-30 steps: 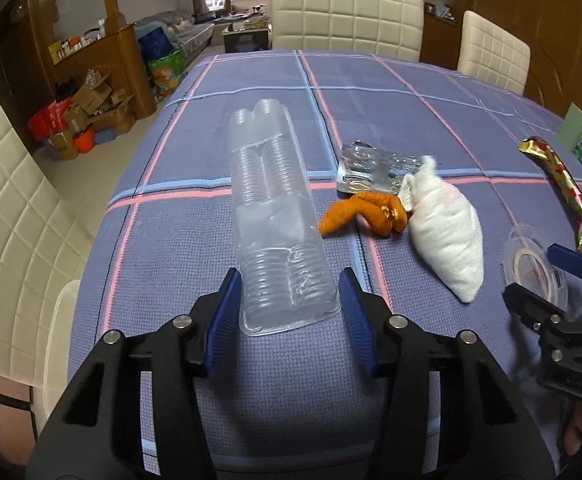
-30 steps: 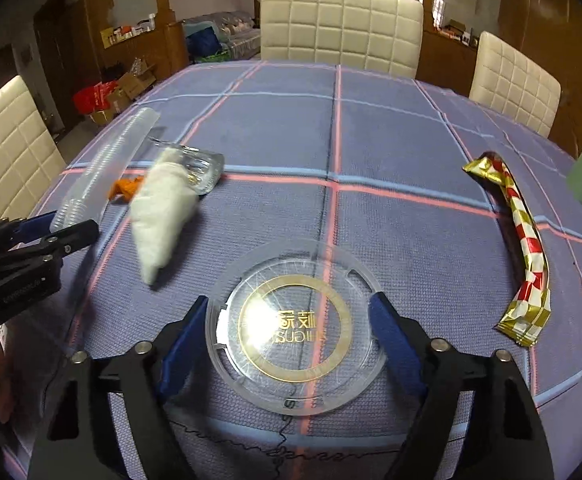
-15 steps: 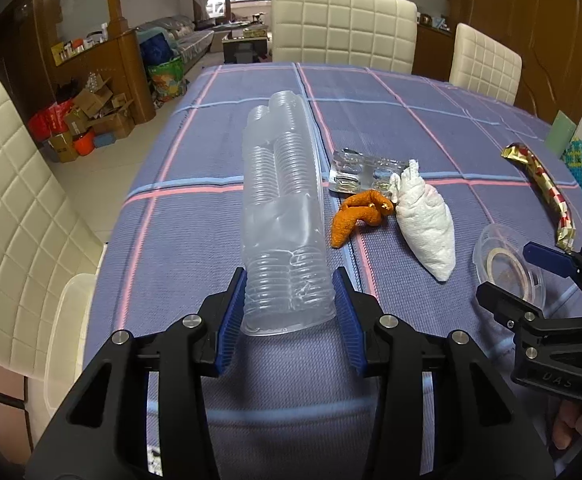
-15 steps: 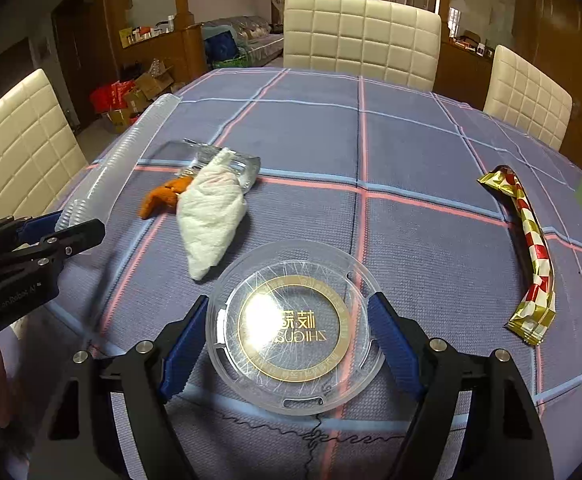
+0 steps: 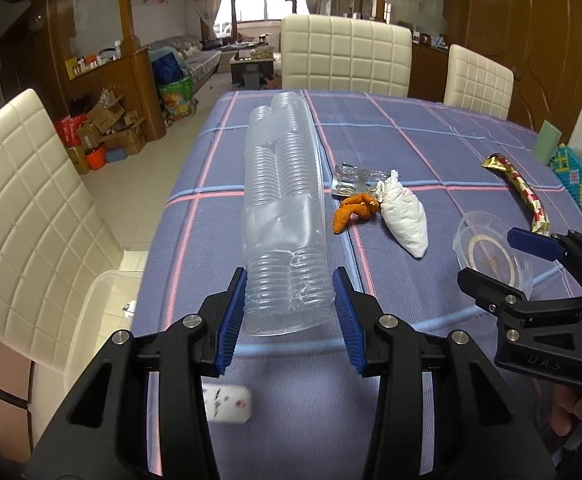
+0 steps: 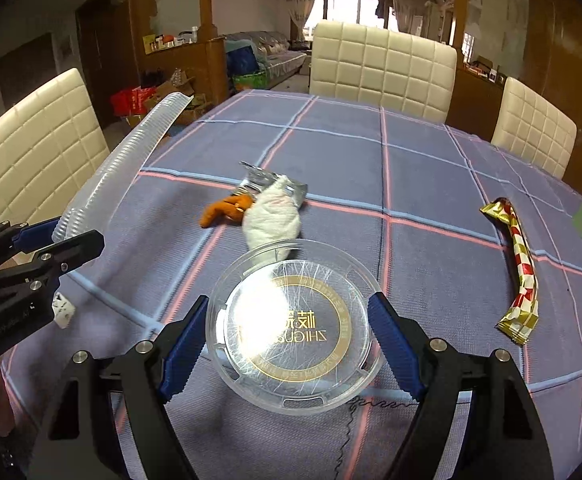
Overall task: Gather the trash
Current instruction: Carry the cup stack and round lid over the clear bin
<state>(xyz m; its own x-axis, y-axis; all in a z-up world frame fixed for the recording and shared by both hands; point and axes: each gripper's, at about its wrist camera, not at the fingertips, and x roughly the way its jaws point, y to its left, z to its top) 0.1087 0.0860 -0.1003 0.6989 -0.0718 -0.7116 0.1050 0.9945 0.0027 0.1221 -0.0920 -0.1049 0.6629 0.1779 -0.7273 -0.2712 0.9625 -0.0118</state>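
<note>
Clear sleeve of stacked cups in left claw; right claw clamps lid.

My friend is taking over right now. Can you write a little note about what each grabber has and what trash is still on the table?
Left gripper: shut on the sleeve of plastic cups, lifted off the table.
Right gripper: shut on the clear round lid, also lifted.
Done: both pieces picked up, neither dropped off yet.
Left on the tablecloth: orange peel, white tissue wad, crumpled clear wrapper, gold-and-red wrapper.
</note>
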